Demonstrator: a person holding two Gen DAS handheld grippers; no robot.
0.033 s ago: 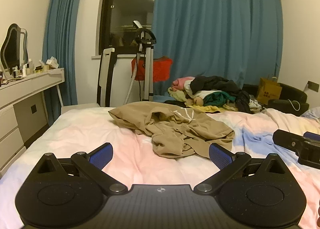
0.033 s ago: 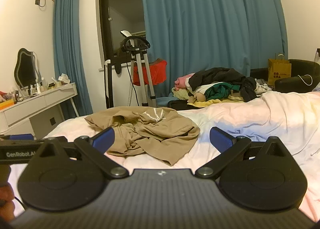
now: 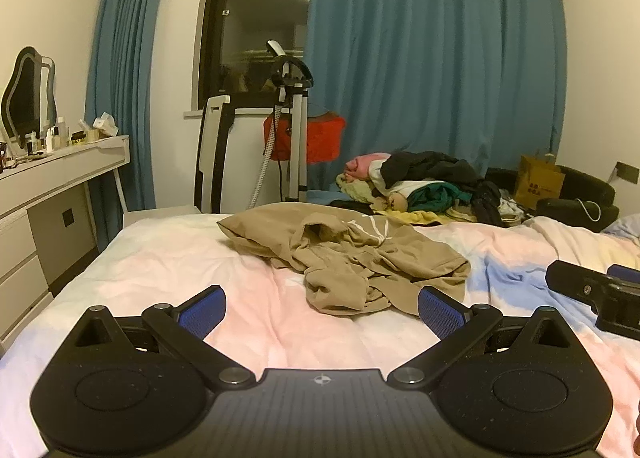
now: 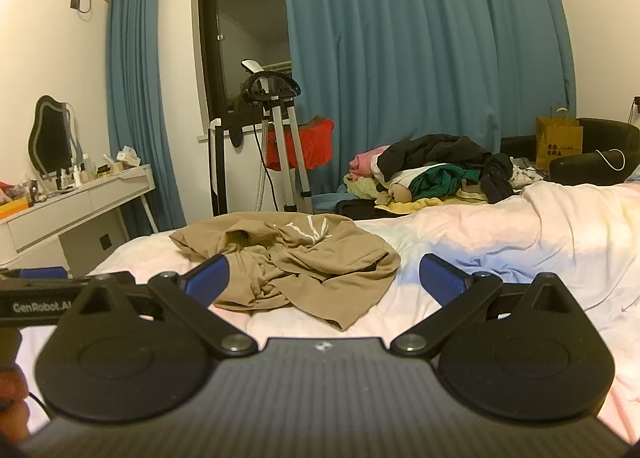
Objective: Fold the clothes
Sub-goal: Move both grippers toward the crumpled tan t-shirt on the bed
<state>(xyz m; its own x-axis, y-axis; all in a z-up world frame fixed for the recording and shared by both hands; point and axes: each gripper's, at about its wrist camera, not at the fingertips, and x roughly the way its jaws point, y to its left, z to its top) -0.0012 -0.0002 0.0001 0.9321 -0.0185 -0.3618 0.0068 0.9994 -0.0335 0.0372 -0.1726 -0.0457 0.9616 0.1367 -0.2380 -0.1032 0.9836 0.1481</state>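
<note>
A crumpled tan hoodie (image 3: 352,254) with white drawstrings lies in a heap on the pastel bed cover (image 3: 180,258). My left gripper (image 3: 320,300) hovers low over the bed just short of the heap. It is open, and its blue pads (image 3: 202,312) hold nothing. In the right wrist view the same hoodie (image 4: 304,258) lies ahead of my right gripper (image 4: 324,266), which is also open and empty. The two grippers are side by side: the right one's black body (image 3: 592,290) shows at the left view's right edge.
A pile of mixed clothes (image 3: 432,186) sits beyond the bed's far edge. A garment steamer stand (image 3: 292,130) and a white chair (image 3: 212,154) stand by the window. A white dressing table (image 3: 48,186) lines the left wall. A paper bag (image 3: 538,180) rests on a black armchair (image 3: 584,194).
</note>
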